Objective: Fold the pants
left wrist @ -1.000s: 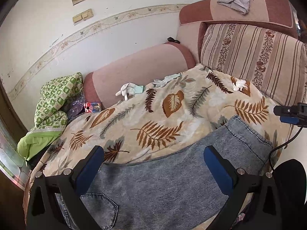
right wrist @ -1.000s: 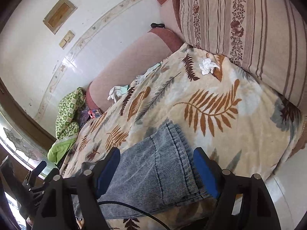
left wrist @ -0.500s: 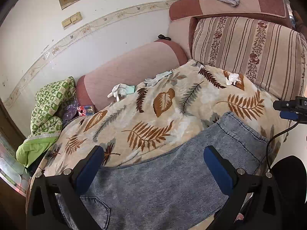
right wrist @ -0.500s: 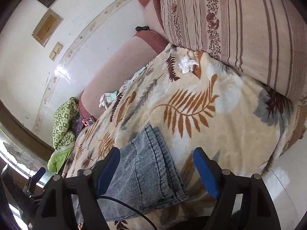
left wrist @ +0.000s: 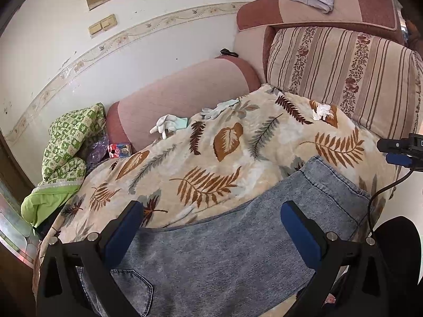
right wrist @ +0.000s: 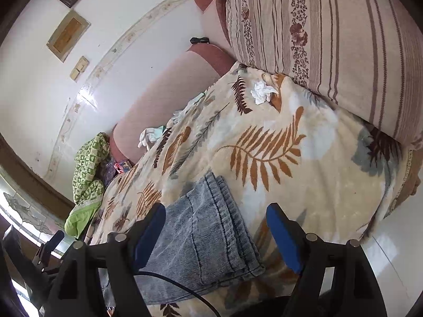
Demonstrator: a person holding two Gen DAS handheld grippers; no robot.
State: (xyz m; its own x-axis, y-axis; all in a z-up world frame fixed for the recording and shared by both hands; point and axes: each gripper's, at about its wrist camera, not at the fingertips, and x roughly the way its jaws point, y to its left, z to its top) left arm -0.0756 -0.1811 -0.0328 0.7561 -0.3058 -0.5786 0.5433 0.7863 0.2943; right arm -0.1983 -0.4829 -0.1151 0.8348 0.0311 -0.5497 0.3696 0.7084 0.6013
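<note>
Between the wide-spread blue fingers of the left gripper (left wrist: 211,227) lie the pants (left wrist: 238,251), grey-blue denim spread flat on the leaf-print blanket (left wrist: 211,158); the pads do not press the cloth and nothing is held. Just beside the left finger (left wrist: 124,232), on its near side, a back pocket (left wrist: 137,293) of the pants shows; past the right finger (left wrist: 301,232) the leg runs on to its hem, near the blanket's edge. Beyond that hem, at the far right of this view, the right gripper (right wrist: 215,232) shows only as a dark part with a blue pad.

Between the fingers of the right gripper, which also stand wide with nothing gripped, lies the hem end of the pants, in folded layers with stitched seams; the cloth sits closer to the left finger (right wrist: 149,233) than to the right finger (right wrist: 284,237), and a black cable (right wrist: 185,288) crosses in front of it.

Farther ahead of both pairs of fingers, on the blanket, rests a crumpled white tissue (left wrist: 321,111); still farther a striped cushion (left wrist: 343,79) leans at the right and a pink bolster (left wrist: 185,97) lies at the back, with white gloves (left wrist: 169,124) just against it; to the far left is a green checked quilt (left wrist: 71,142).
</note>
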